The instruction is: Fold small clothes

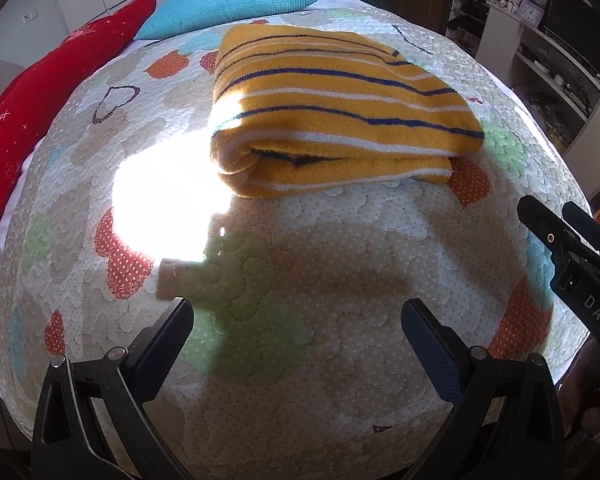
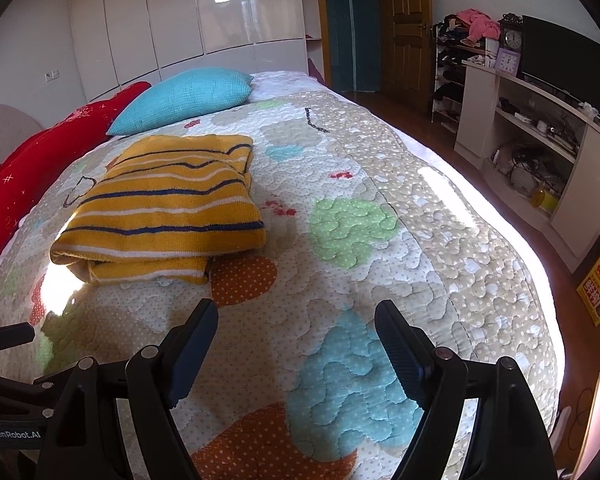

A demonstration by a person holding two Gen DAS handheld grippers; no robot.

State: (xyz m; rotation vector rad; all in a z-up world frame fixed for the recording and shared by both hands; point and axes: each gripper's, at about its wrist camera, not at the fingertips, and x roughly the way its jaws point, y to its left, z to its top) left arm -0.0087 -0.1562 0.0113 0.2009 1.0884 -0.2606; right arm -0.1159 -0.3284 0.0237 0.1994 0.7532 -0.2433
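Yellow striped garment point(image 1: 332, 120) lies folded on the quilt point(image 1: 300, 280), layered edge facing the cameras; which kind of clothing it is can't be told. Left claw point(image 1: 296, 320) hovers near the garment, fingers apart, empty. Right claw point(image 2: 296, 328) sits near the garment's right side, fingers apart, empty; in the left view it is cut off at the frame edge. Sun glare point(image 1: 168, 196) just left of the garment washes out the quilt pattern. Beyond the garment: blue pillow point(image 2: 188, 96), red cushion point(image 2: 40, 160) partly cut off. Shelf unit point(image 2: 540, 140) stands well right of the garment, contents hard to make out.
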